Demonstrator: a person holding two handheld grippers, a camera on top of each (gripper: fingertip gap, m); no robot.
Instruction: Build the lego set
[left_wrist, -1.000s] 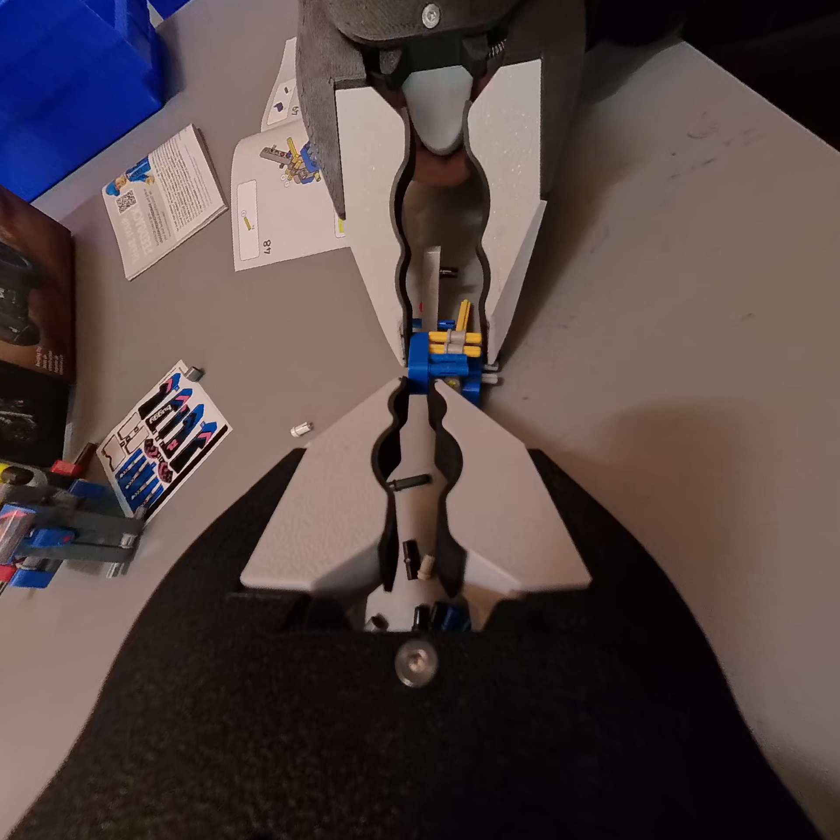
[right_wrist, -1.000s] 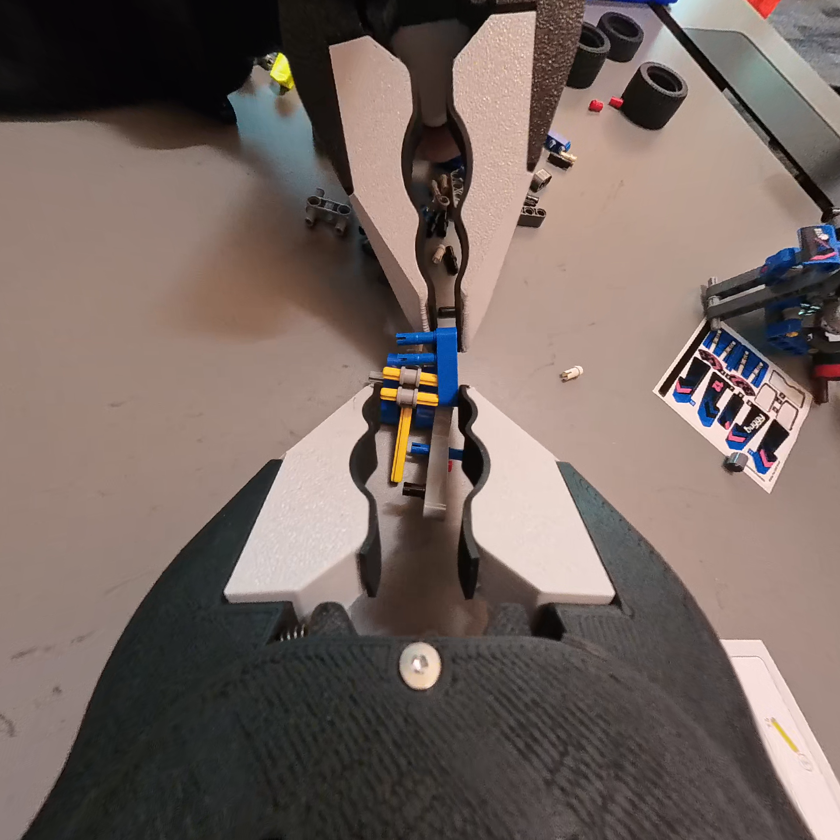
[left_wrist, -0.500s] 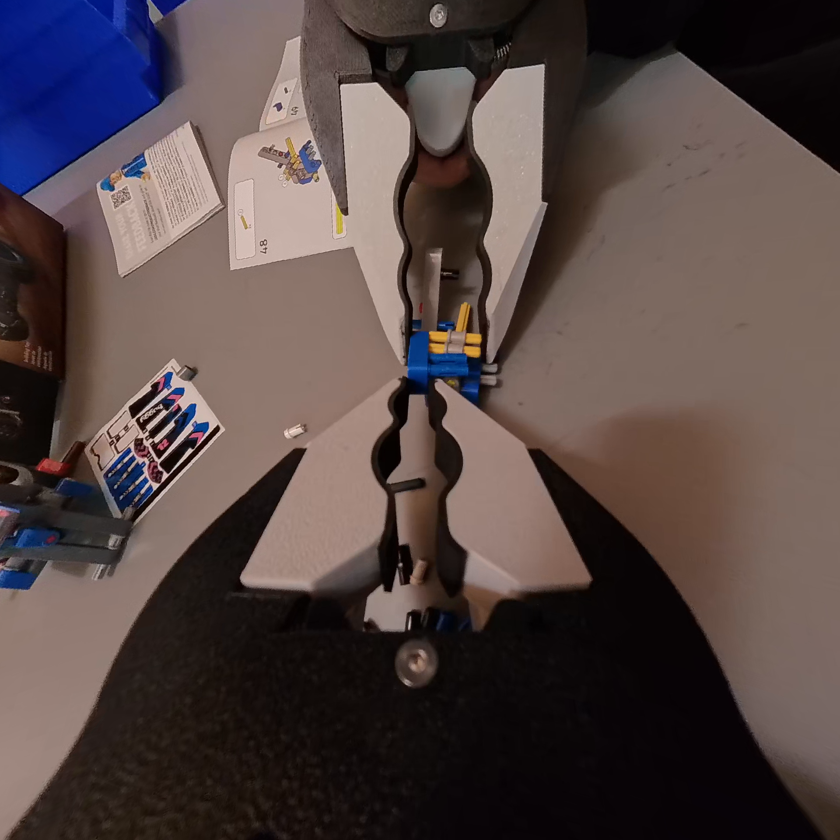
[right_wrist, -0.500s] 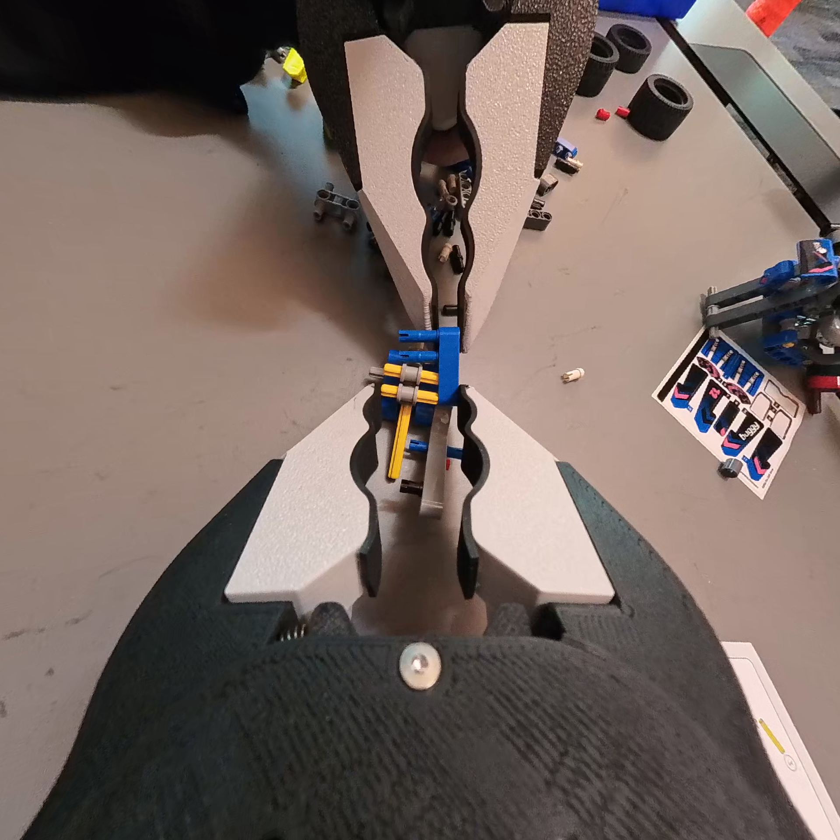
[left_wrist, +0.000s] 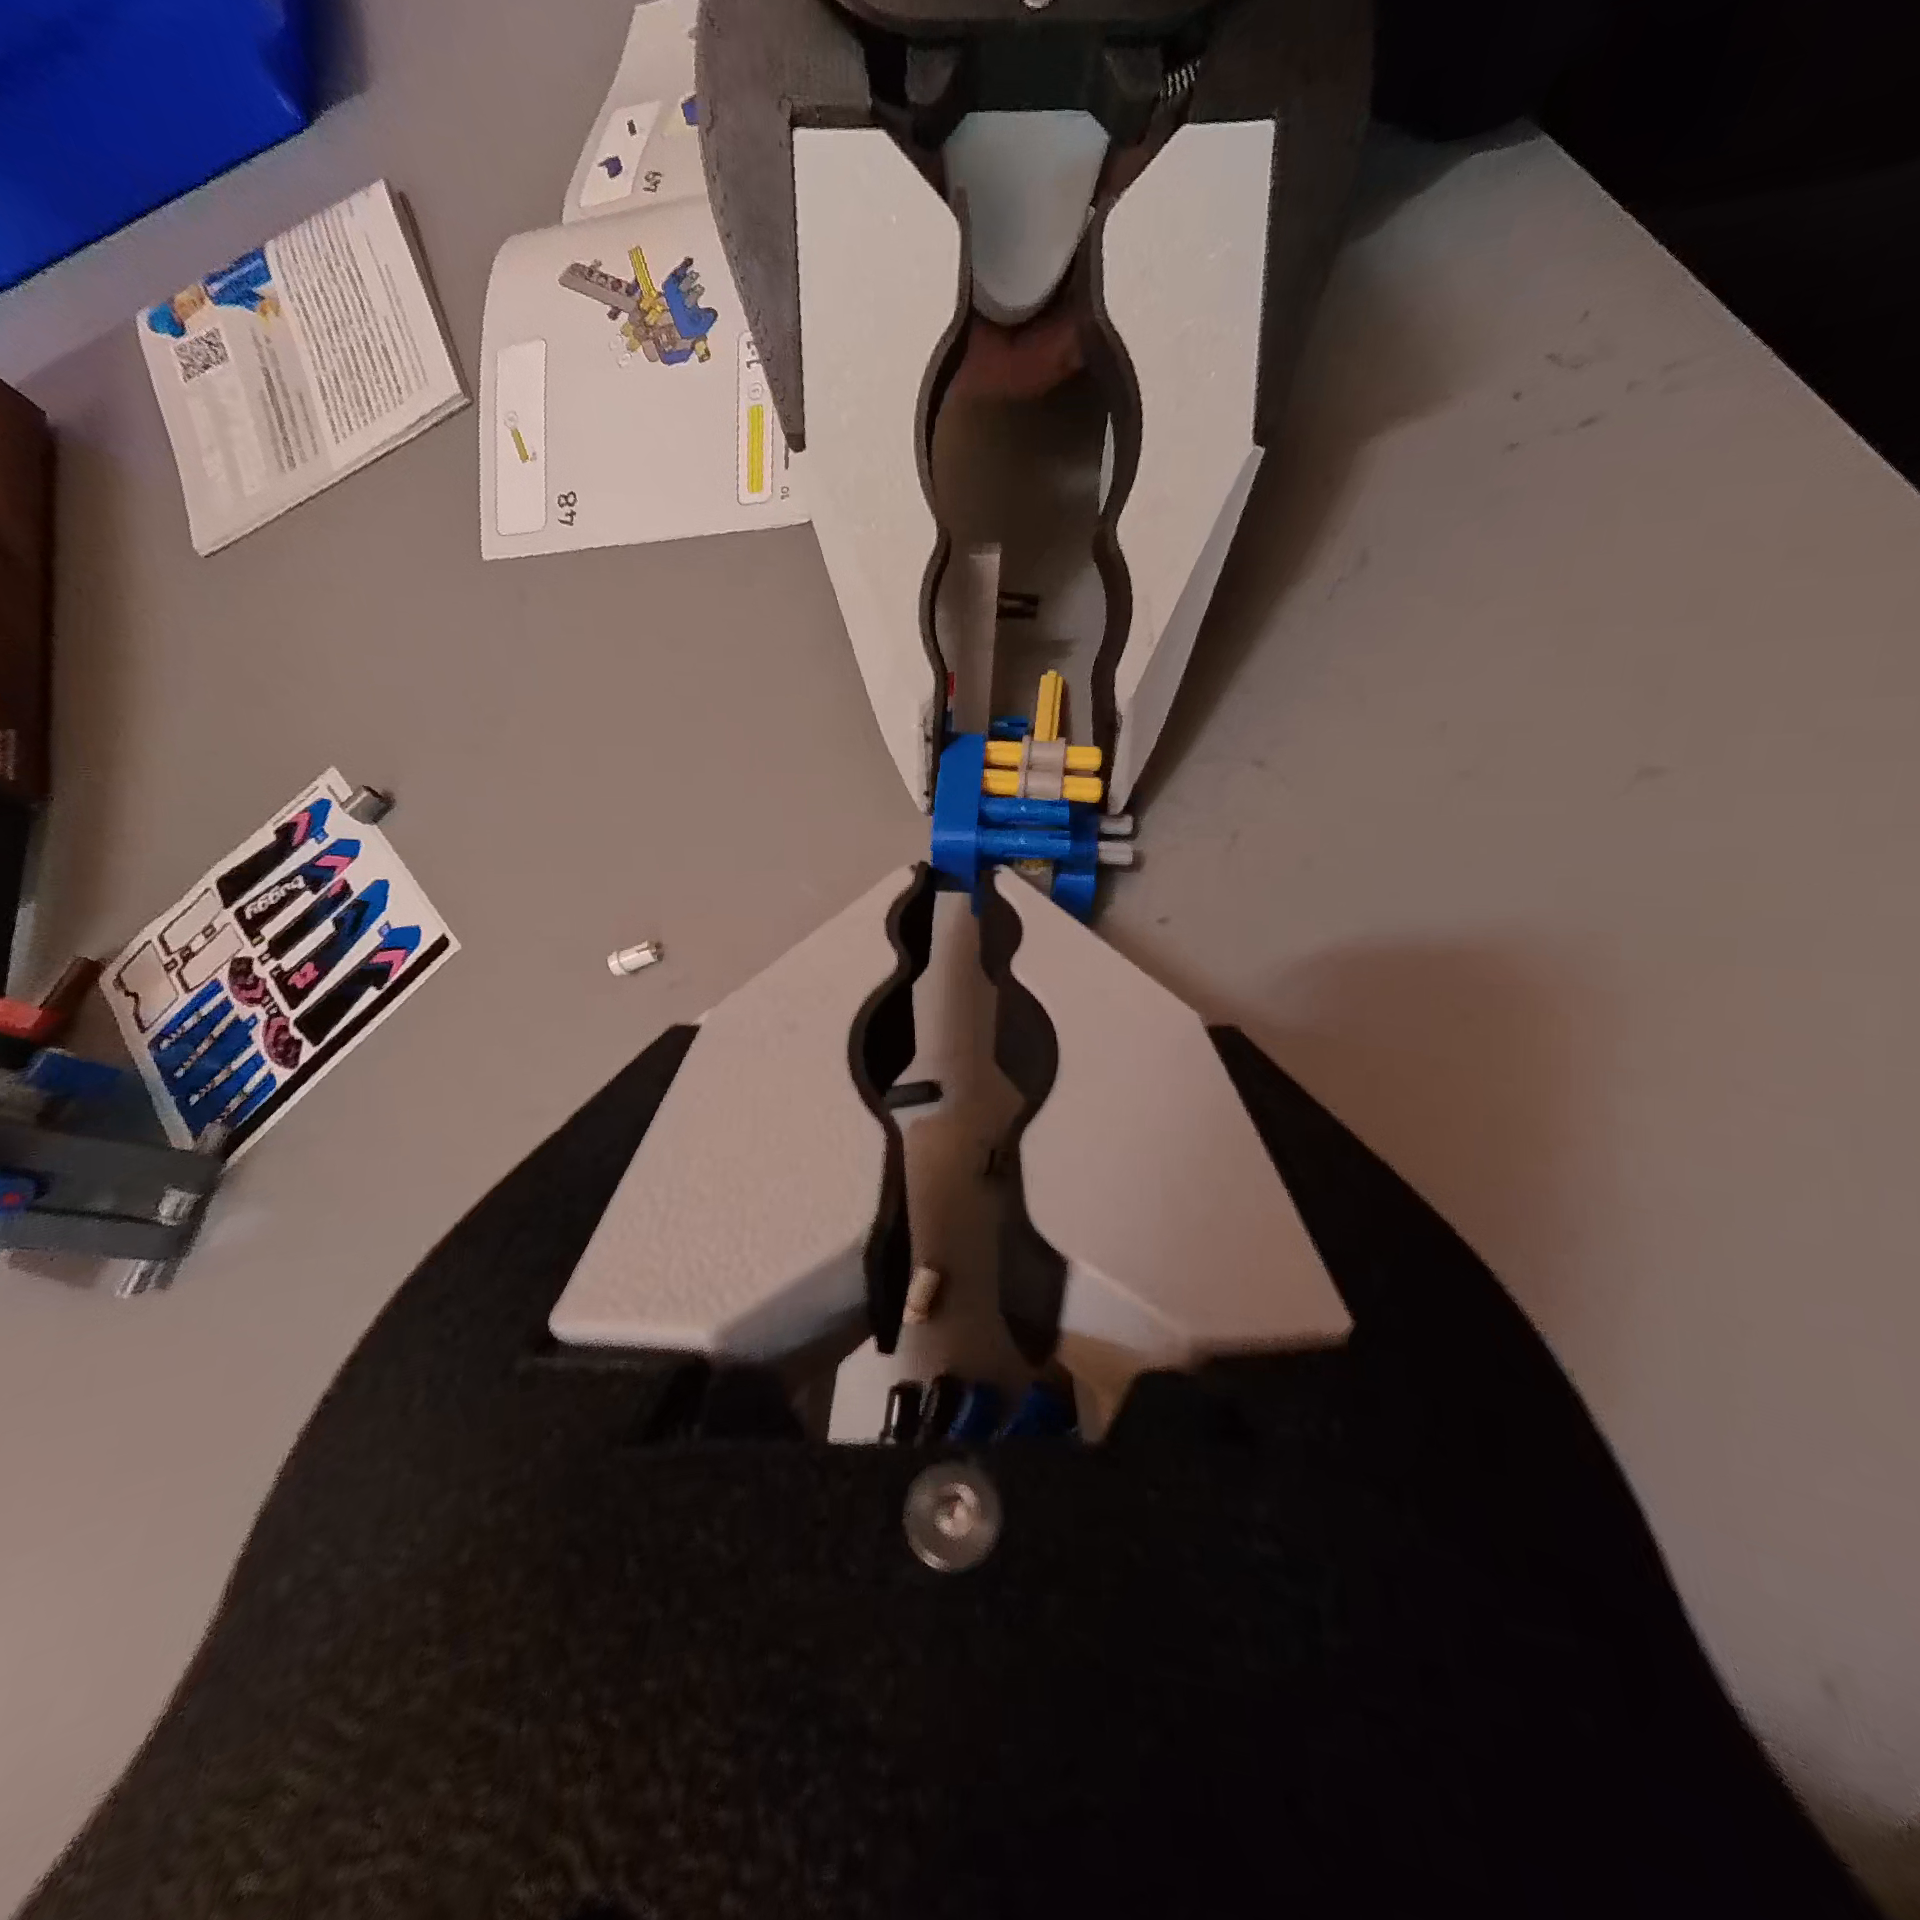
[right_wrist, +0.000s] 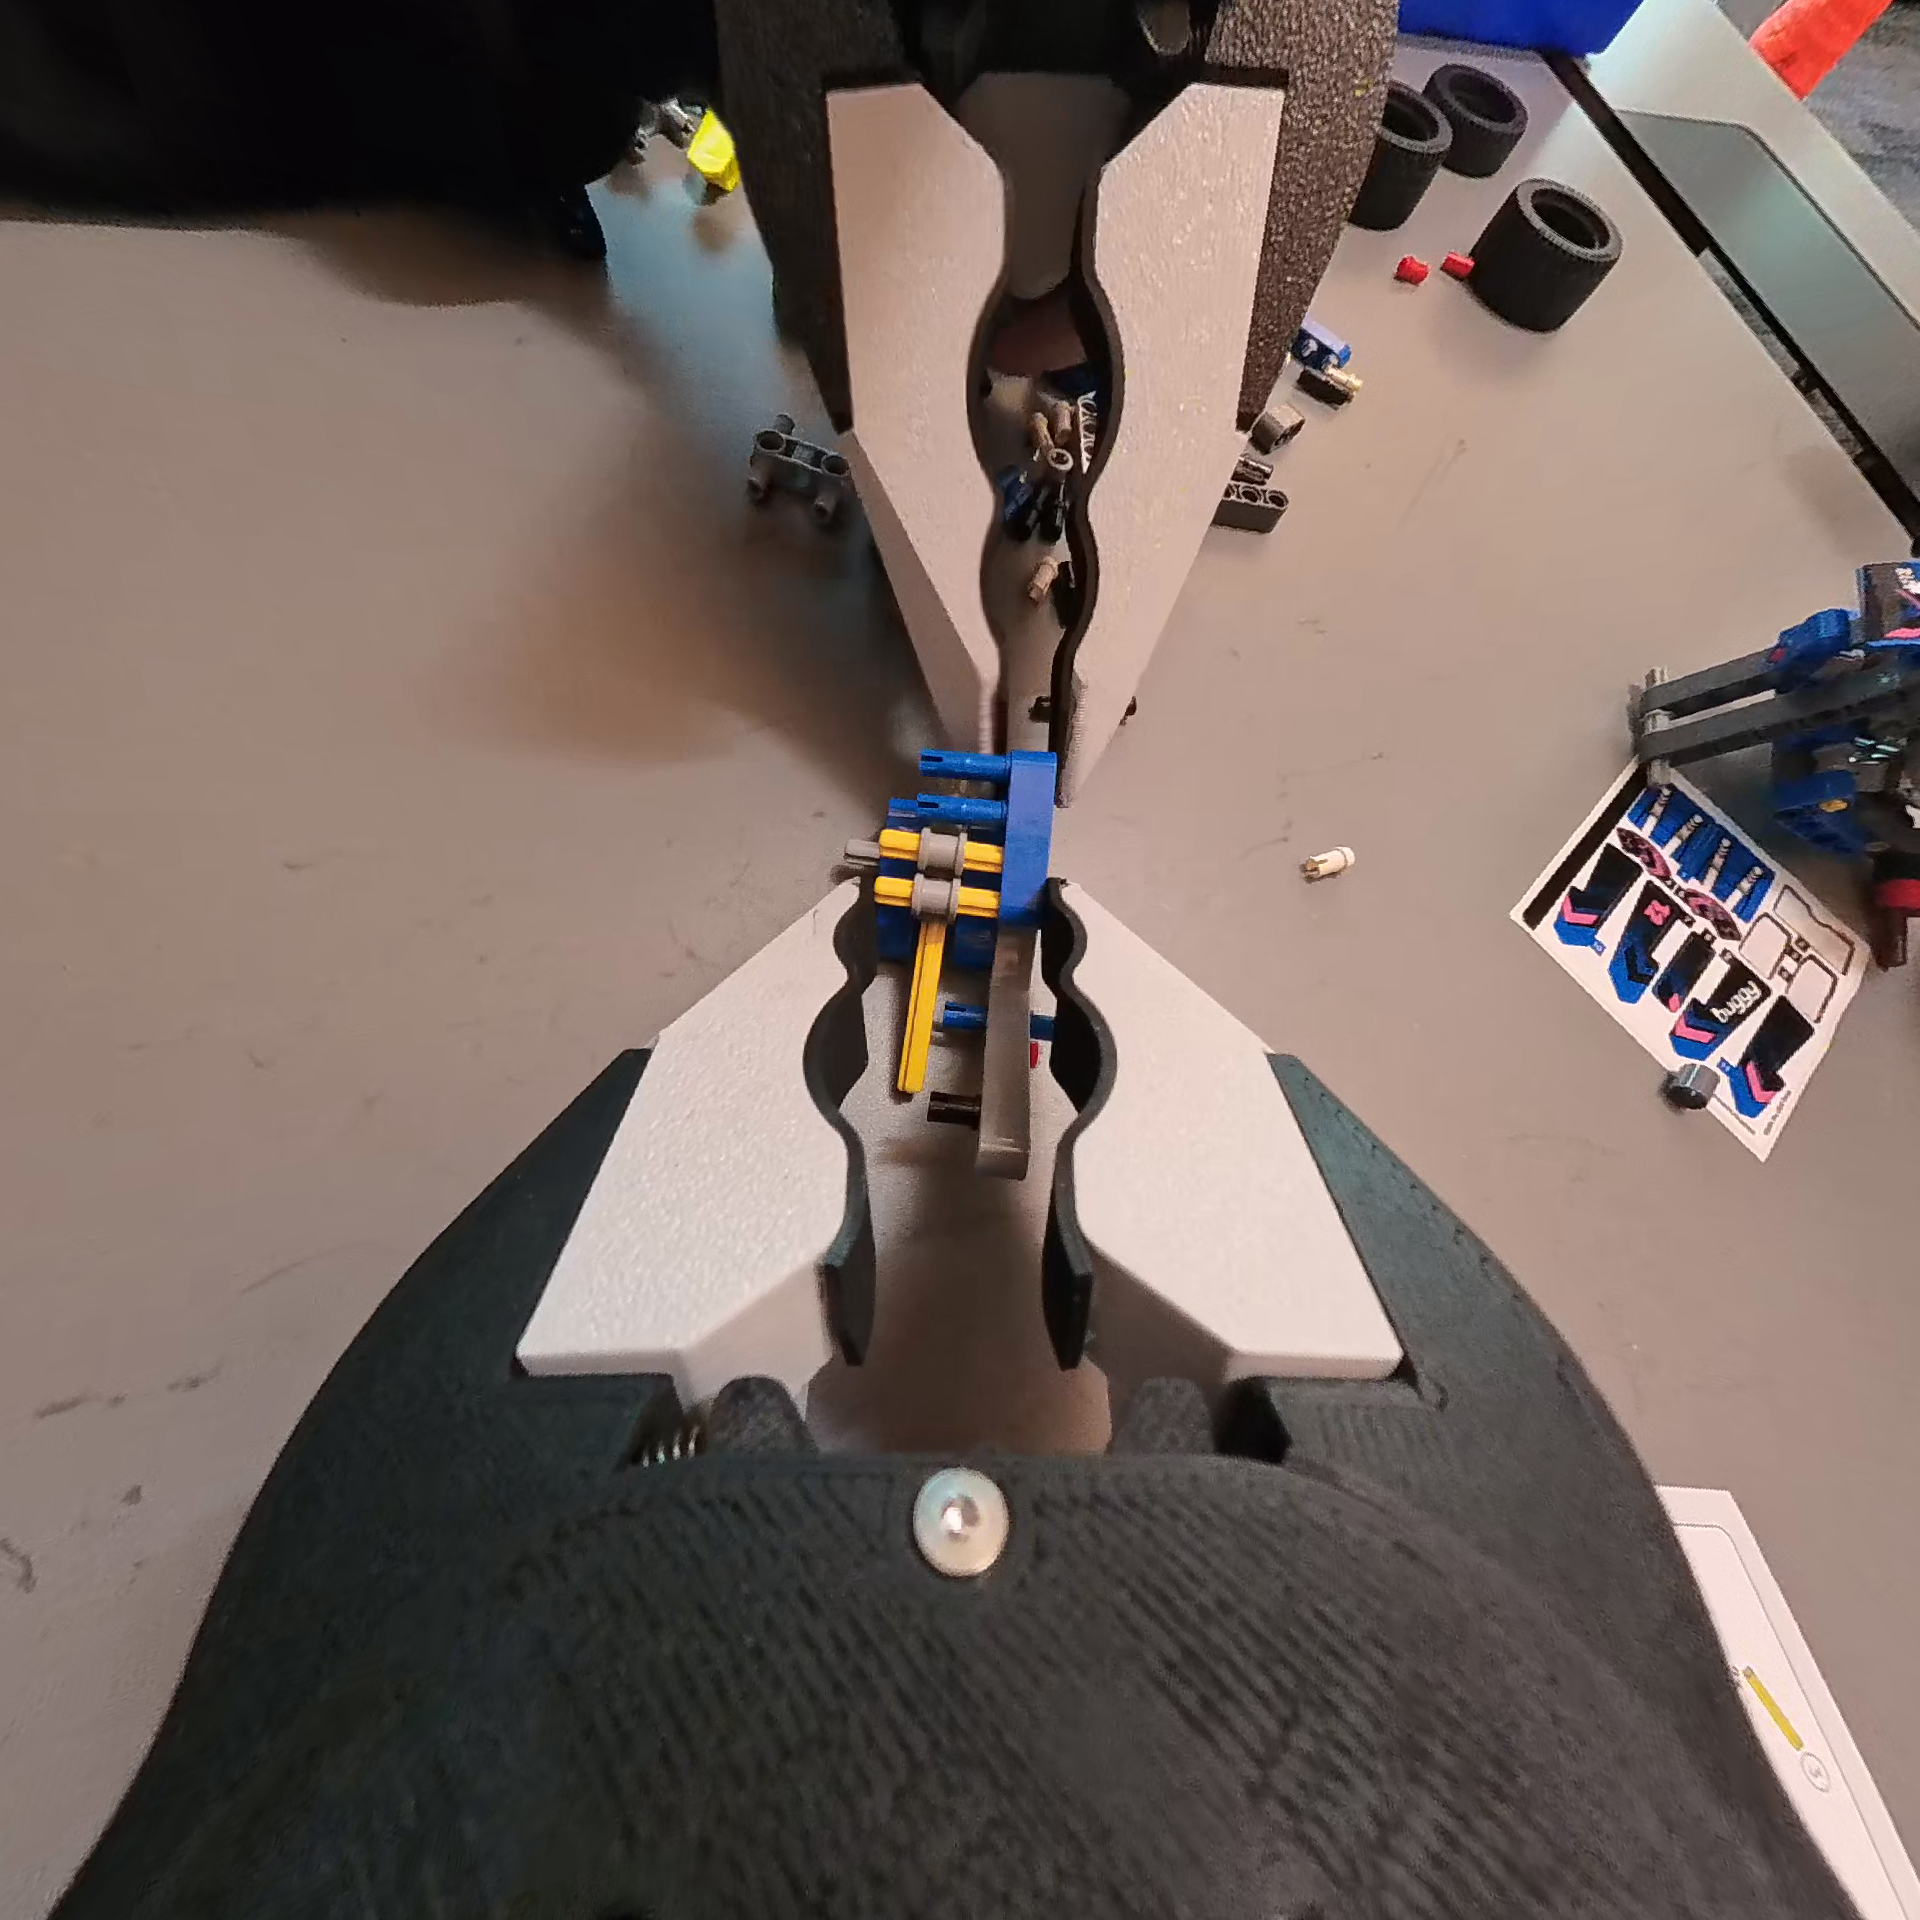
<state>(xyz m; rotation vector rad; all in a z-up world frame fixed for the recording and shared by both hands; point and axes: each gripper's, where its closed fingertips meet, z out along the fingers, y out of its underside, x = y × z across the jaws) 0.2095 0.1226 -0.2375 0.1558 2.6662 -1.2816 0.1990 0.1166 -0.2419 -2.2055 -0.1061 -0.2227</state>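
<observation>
- Two tongs meet tip to tip over the grey desk (left_wrist: 1455, 675). Both are clamped on one small blue and yellow lego block (left_wrist: 1013, 821): the left tongs (left_wrist: 951, 899) pinch its near blue edge, while the right tongs (right_wrist: 951, 914) close round its other end.
- Little has changed over the last second. The grip and the block's pose match, and only the desk items have drifted slightly in view, so the pair seems to be steadying or pressing the block, not adding a part.
- The block is hard, glossy plastic: a blue frame, yellow rods with grey sleeves, and a flat grey beam (right_wrist: 1006, 1049) running back between the right tongs.
- Left of the left tongs lie a matte paper booklet (left_wrist: 623, 395), a shiny sticker sheet (left_wrist: 275, 961) and a loose white peg (left_wrist: 634, 957).
</observation>
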